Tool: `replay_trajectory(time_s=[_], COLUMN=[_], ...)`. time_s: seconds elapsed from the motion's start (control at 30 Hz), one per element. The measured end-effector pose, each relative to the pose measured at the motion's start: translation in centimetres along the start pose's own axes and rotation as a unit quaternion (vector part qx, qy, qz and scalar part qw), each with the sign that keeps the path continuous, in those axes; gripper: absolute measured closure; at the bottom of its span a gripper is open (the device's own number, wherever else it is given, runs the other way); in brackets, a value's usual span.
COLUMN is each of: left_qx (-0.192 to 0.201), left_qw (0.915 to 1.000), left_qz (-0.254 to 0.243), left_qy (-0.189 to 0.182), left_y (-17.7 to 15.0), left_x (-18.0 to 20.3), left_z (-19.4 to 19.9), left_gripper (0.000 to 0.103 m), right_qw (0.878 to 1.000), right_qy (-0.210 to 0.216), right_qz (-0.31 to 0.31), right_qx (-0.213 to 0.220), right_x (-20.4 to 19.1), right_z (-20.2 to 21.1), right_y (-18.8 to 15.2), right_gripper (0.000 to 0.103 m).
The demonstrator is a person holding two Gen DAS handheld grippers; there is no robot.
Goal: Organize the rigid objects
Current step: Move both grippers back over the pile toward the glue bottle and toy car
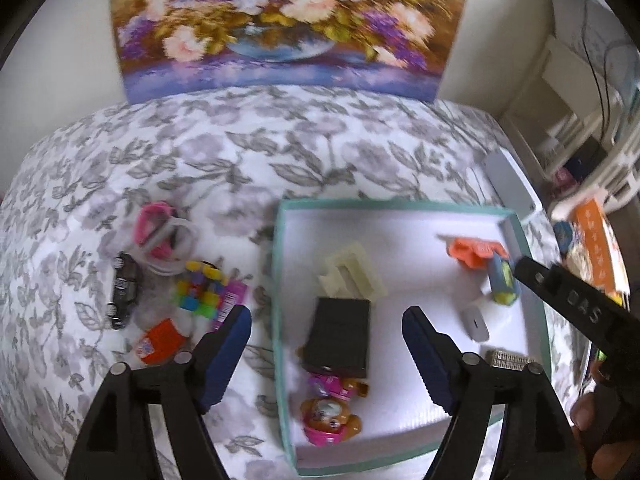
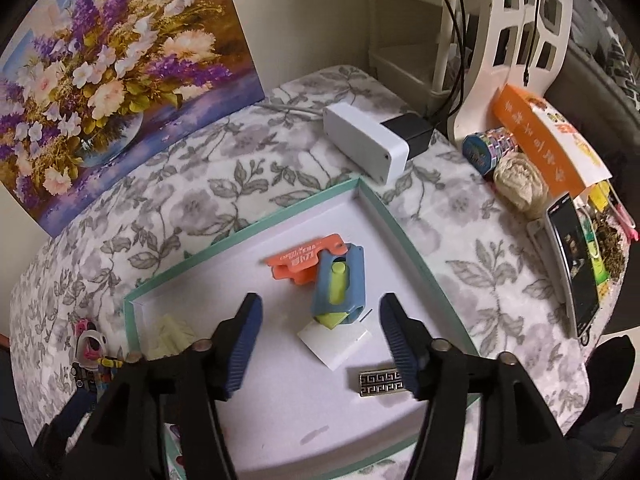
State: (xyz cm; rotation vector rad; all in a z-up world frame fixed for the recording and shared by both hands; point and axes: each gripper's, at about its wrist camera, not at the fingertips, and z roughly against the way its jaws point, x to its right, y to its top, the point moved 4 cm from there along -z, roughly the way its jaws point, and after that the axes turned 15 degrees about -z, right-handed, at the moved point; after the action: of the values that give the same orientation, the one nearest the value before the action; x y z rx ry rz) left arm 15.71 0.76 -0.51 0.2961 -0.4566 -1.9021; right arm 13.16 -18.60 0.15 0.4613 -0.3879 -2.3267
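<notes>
A teal-rimmed white box [image 1: 280,280] [image 2: 384,216] lies on the floral cloth. Inside it sit a black block [image 1: 340,336], a cream plastic piece [image 1: 352,276] [image 2: 170,336], an orange piece [image 1: 472,252] [image 2: 304,264], a blue-and-yellow toy [image 1: 502,280] [image 2: 340,288], a white block [image 1: 474,322] [image 2: 334,340], a patterned metal bar [image 1: 510,360] [image 2: 380,382] and pink figures [image 1: 328,412]. My left gripper [image 1: 326,356] hangs open over the black block. My right gripper [image 2: 320,344] is open above the white block. Left of the box lie a toy car [image 1: 124,290], a pink toy [image 1: 160,234], colourful bricks [image 1: 200,288] and an orange-white pack [image 1: 158,340].
A flower painting [image 1: 280,28] [image 2: 104,80] leans on the wall behind. A white box with a black plug [image 2: 368,144] sits past the teal box. At the right stand an orange carton [image 2: 548,140], a tape roll [image 2: 486,148], a twine ball [image 2: 520,184] and a phone [image 2: 572,264].
</notes>
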Motion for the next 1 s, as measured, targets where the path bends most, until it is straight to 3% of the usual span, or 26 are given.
replay_trajectory(time_s=[0.13, 0.3, 0.37, 0.53, 0.67, 1.0], left_qx=[0.011, 0.02, 0.023, 0.023, 0.018, 0.02], left_qw=[0.9995, 0.9977, 0.9962, 0.9904, 0.9861, 0.9796], left_qz=[0.026, 0.061, 0.074, 0.11, 0.144, 0.174], left_qy=[0.01, 0.024, 0.041, 0.081, 0.081, 0.099], left_y=[0.2, 0.1, -0.1, -1.0, -1.7, -2.7], left_x=[-2.3, -5.3, -6.6, -9.7, -11.8, -16.6], left_z=[1.1, 2.1, 2.4, 2.6, 2.5, 5.1], left_gripper=[0.007, 0.0, 0.0, 0.0, 0.0, 0.0], right_qw=[1.0, 1.0, 0.999, 0.999, 0.998, 0.995], right_qy=[0.01, 0.01, 0.009, 0.009, 0.015, 0.051], right_qz=[0.007, 0.024, 0.031, 0.044, 0.057, 0.082], right_qx=[0.006, 0.003, -0.001, -0.007, -0.006, -0.019], right_x=[-0.7, -1.5, -1.8, -2.6, -3.5, -7.7], right_z=[0.8, 0.4, 0.0, -0.4, 0.1, 1.9], right_y=[-0.2, -0.9, -1.3, -2.1, -2.7, -6.2], right_gripper=[0.03, 0.025, 0.017, 0.016, 0.016, 0.016])
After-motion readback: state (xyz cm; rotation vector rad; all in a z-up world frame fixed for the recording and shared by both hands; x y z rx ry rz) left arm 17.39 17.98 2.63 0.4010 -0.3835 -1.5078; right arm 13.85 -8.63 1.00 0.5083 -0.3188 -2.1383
